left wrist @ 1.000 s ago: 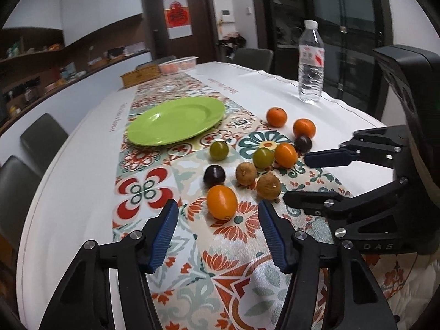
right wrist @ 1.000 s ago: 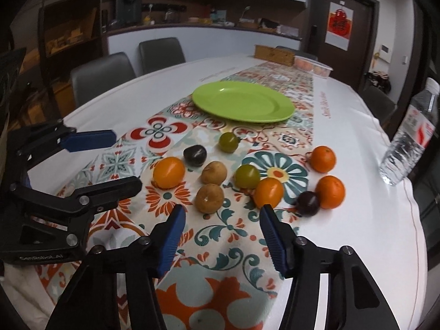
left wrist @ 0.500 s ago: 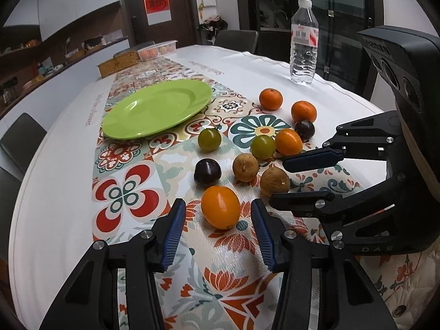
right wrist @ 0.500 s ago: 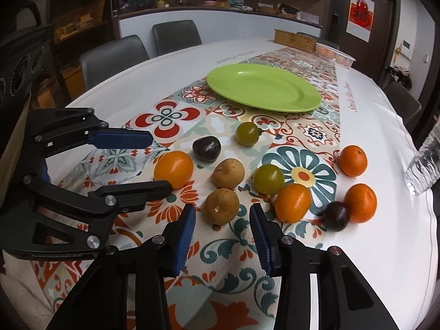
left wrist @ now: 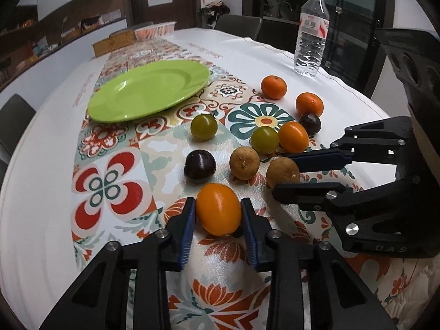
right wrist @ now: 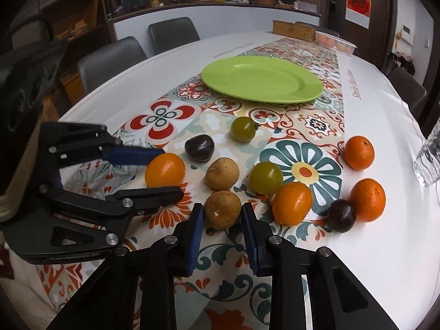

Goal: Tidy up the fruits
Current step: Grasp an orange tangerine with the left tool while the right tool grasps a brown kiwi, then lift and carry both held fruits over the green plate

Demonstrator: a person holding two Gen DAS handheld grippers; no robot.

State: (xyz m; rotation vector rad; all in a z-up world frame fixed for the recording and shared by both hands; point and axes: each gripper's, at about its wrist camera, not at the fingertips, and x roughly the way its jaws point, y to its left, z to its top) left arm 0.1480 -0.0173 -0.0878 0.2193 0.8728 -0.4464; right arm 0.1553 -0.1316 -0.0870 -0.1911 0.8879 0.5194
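Observation:
My left gripper (left wrist: 218,214) has its blue pads on both sides of an orange fruit (left wrist: 218,212) that rests on the patterned runner; the pads touch it. My right gripper (right wrist: 222,214) straddles a brown round fruit (right wrist: 222,212), pads close at both sides, a sliver of gap showing. Beyond lie another brown fruit (right wrist: 222,173), two green fruits (right wrist: 265,177) (right wrist: 242,128), two dark plums (right wrist: 199,147) (right wrist: 341,215) and more oranges (right wrist: 292,203). An empty green plate (left wrist: 150,90) sits farther back.
A water bottle (left wrist: 311,29) stands at the right edge of the white tablecloth. A wooden box (right wrist: 293,29) and a plastic tray (right wrist: 334,42) sit at the far end. Grey chairs (right wrist: 110,60) line the table's left side.
Both grippers have moved forward and down and closed in. The left one now clasps the orange fruit; the right one now brackets the near brown fruit.

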